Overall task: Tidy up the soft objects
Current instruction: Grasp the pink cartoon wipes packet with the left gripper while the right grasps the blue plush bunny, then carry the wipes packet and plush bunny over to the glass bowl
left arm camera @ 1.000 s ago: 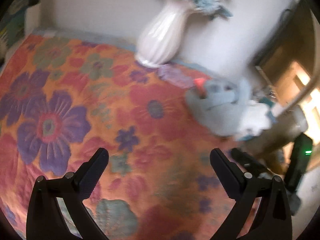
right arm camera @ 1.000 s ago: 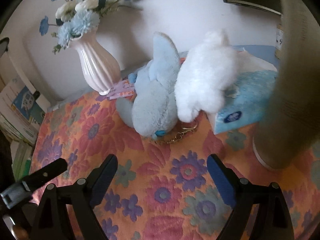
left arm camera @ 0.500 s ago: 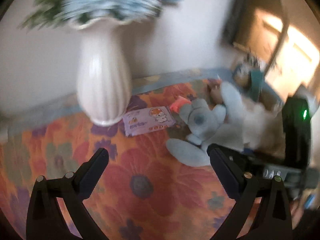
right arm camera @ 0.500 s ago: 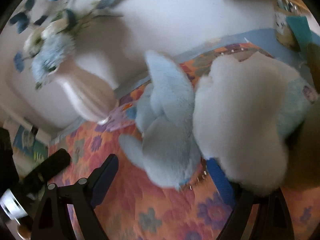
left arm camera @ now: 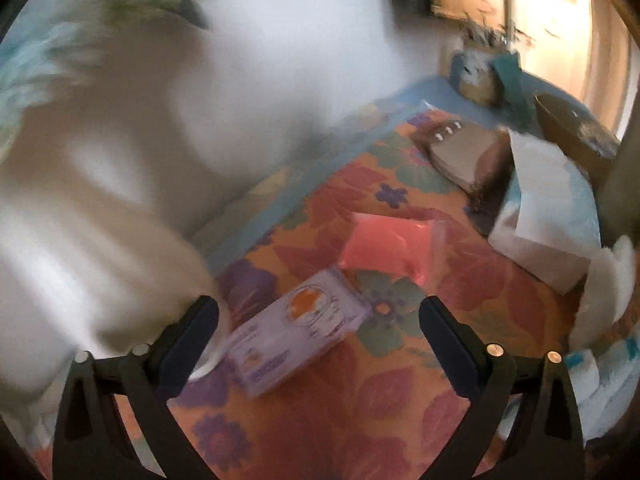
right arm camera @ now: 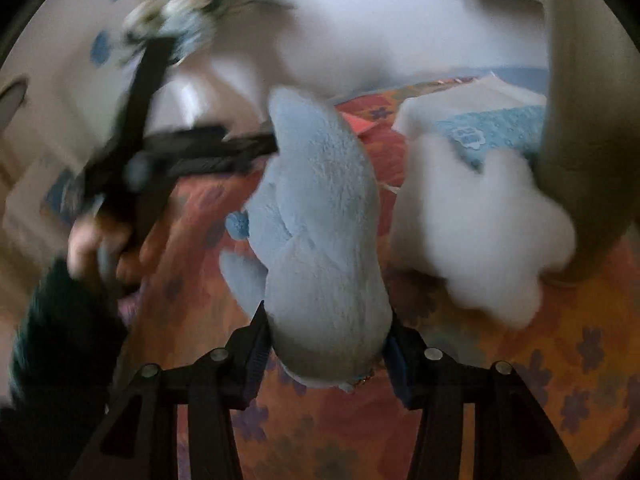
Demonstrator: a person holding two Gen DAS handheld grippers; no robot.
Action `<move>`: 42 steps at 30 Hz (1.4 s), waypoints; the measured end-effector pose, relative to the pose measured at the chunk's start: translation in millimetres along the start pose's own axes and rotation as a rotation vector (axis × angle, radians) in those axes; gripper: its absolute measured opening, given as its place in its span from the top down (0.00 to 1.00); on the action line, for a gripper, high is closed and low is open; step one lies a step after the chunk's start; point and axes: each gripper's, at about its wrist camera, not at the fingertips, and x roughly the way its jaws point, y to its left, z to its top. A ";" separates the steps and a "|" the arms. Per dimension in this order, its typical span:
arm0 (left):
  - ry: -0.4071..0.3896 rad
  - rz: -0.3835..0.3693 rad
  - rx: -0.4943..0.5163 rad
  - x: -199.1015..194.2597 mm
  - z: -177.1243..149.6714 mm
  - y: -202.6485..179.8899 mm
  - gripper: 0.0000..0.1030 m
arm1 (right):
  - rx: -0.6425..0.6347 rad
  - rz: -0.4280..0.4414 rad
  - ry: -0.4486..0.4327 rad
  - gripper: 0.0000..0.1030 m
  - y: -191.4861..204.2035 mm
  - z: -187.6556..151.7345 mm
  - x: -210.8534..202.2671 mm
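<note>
Right gripper point(right arm camera: 326, 354): half a second ago its jaws stood wide apart in front of the toys; now they press in on both sides of the near, lower end of the pale blue plush toy point(right arm camera: 320, 232), so it has hold of it.
Blue plush position: its near end sits between the fingers while its far end points up and away; whether it has left the orange floral tablecloth point(right arm camera: 560, 360) cannot be told.
White fluffy plush toy point(right arm camera: 480, 236): just right of the blue one, against a tall beige cylinder point(right arm camera: 580, 120), with a light blue tissue pack point(right arm camera: 496, 128) behind it; ungripped.
Left gripper point(left arm camera: 318, 338): jaws spread wide, holding nothing. It has swung in close to the white ribbed vase point(left arm camera: 88, 240), which now fills the left of its view, blurred.
In front of left gripper: a lilac wipes packet point(left arm camera: 296, 332) lies between the open fingers, a pink plastic pouch point(left arm camera: 390, 246) just beyond.
Meaning for the task: the first soft toy appears secured, so the likely next step is lifting it away from its white neighbour.
Risk: the plush compresses, so the grip may slip.
</note>
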 end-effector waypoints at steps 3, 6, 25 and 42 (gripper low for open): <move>0.026 0.081 0.124 17.4 1.9 -16.2 0.04 | 0.010 0.028 0.001 0.51 -3.4 0.3 7.0; 0.058 0.086 0.169 24.6 3.4 -22.5 0.11 | 0.036 0.069 0.005 0.51 -11.2 1.0 9.8; 0.217 -0.080 -0.059 -8.3 -31.9 -16.7 0.41 | 0.040 0.119 -0.002 0.50 -16.5 -2.4 3.2; 0.297 0.064 -0.459 -119.4 -159.0 -28.4 0.52 | 0.032 0.297 0.116 0.51 9.9 -42.3 -18.0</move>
